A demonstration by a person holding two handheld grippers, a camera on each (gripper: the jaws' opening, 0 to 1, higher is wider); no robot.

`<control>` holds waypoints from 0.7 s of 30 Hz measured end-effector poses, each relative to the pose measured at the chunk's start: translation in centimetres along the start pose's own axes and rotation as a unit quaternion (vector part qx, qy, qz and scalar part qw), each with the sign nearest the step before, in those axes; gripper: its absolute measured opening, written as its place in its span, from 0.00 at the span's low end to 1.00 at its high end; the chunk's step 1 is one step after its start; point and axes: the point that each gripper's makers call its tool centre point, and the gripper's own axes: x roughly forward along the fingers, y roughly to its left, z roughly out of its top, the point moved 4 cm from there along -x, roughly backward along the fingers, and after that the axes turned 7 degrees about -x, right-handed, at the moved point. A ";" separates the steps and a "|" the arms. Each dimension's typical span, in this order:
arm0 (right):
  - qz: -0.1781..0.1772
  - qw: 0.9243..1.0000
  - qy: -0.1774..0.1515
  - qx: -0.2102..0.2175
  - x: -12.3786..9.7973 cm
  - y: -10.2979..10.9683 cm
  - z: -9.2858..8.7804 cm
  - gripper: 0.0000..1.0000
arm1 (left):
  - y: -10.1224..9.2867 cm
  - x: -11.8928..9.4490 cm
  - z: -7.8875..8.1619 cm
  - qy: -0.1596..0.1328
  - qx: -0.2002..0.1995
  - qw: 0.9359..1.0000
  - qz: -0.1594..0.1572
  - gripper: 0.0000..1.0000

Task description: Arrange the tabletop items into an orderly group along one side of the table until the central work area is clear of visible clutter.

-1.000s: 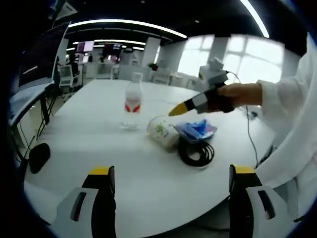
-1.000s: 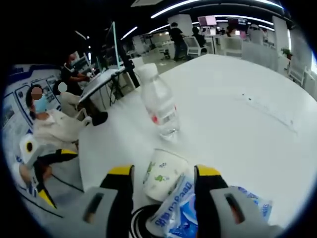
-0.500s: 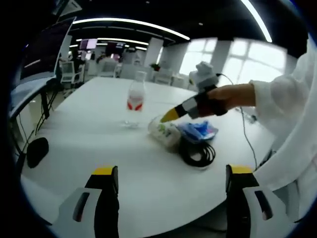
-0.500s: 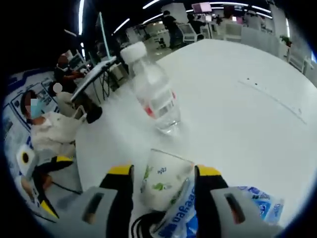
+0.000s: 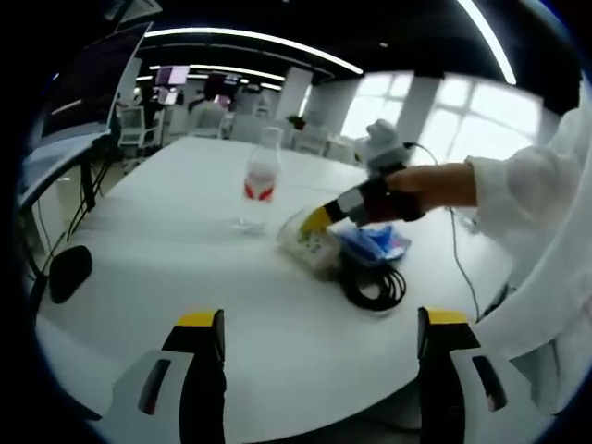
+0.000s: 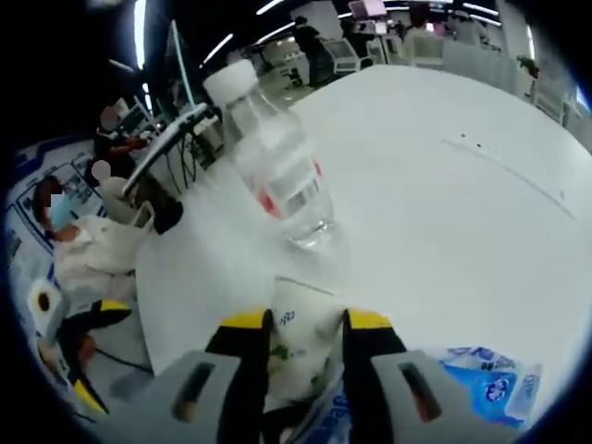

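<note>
A white paper cup (image 5: 310, 248) with green print lies on its side on the round white table (image 5: 166, 240). Around it in the right gripper view (image 6: 298, 344) my right gripper (image 6: 305, 320) has its jaws drawn in against the cup's sides. In the left gripper view the right gripper (image 5: 319, 218) reaches in from the right, held by a hand. A clear water bottle (image 5: 262, 180) with a red label stands upright just beyond the cup (image 6: 279, 176). A blue packet (image 5: 375, 242) and a black cable coil (image 5: 375, 285) lie beside the cup. My left gripper (image 5: 319, 319) hovers open over the near table edge.
A thin cable (image 5: 462, 245) runs across the table's right side. A white sleeve (image 5: 536, 213) fills the right. A dark chair back (image 5: 69, 273) sits off the left edge. Seated people (image 6: 88, 250) and desks lie beyond the table.
My right gripper moved down onto the paper cup and its jaws narrowed around it. The left gripper stayed open and barely moved.
</note>
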 end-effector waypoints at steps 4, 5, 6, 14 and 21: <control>-0.007 1.000 -0.013 0.001 -0.5 -0.4 -0.4 0.23 | 0.0 0.2 -0.2 0.005 -0.003 1.000 -0.001 0.81; -0.007 1.000 -0.015 0.001 -0.7 -0.3 -0.6 0.22 | 0.1 0.3 -0.3 0.007 -0.005 1.000 -0.002 0.81; -0.007 1.000 -0.020 0.004 -0.9 -0.3 -0.6 0.22 | 0.1 0.3 -0.4 0.008 -0.007 1.000 -0.003 0.81; -0.012 0.998 -0.060 0.013 -1.3 -0.1 -0.3 0.17 | 0.1 0.3 -0.5 0.010 -0.012 1.000 -0.006 0.81; -0.025 0.994 -0.099 0.029 -1.9 -0.5 0.5 0.15 | 0.1 0.2 -0.3 0.006 -0.018 1.000 -0.006 0.80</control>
